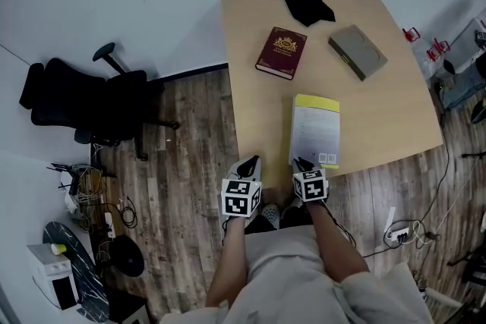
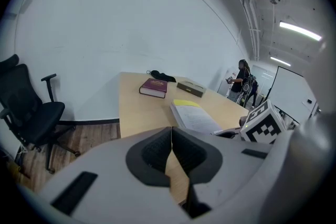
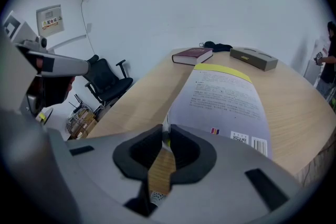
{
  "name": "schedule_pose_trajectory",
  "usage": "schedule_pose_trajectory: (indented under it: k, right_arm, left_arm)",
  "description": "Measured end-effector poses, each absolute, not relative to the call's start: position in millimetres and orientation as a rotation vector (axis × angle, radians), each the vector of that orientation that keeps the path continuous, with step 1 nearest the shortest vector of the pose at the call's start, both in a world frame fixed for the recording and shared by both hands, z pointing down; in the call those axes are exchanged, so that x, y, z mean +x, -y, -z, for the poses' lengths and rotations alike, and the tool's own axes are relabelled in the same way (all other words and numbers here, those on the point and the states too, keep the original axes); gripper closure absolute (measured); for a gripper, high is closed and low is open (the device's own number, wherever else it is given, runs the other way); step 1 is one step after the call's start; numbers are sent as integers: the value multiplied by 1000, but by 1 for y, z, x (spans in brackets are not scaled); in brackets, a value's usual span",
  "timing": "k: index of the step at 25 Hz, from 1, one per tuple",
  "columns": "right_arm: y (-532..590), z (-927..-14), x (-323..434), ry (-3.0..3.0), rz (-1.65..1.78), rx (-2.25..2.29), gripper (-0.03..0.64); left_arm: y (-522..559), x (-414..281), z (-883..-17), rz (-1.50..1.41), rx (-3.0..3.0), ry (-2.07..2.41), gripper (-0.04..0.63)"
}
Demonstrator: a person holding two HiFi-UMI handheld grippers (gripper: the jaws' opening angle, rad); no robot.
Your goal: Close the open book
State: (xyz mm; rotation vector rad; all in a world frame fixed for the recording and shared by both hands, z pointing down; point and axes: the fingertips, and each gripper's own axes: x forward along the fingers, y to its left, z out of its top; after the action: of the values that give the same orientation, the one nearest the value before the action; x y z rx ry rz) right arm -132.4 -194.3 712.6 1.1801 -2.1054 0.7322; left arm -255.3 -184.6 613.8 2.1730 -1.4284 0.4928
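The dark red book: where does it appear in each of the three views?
Head view: the dark red book lies upper centre.
Left gripper view: the book sits mid-picture.
Right gripper view: the book sits upper centre.
Shared landmark: the grey box, right of it everywhere.

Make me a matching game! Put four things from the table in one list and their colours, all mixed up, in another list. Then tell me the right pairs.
Things:
1. book with a gold crest
2. cloth
3. book with a barcode
4. flat box

Colours:
A. white and yellow
B. grey
C. dark red
D. black

Pairs: 1-C, 2-D, 3-A, 4-B
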Motion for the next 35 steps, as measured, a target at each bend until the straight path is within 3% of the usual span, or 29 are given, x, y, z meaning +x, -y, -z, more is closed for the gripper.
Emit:
schedule_pose_trajectory:
  k: [16,22,35]
  right_arm:
    - [186,-718,-137,2077,-761,1186,477]
    - [177,-701,-129,2119,-834,1256,474]
    - [134,-642,-36,2187,-772,1532,474]
  left_arm:
    - [170,-272,-612,-475,2163,1446,574]
    - [159,-269,-616,-469,2183,1401,574]
    - [147,-190,-637,-399,2235,1203,574]
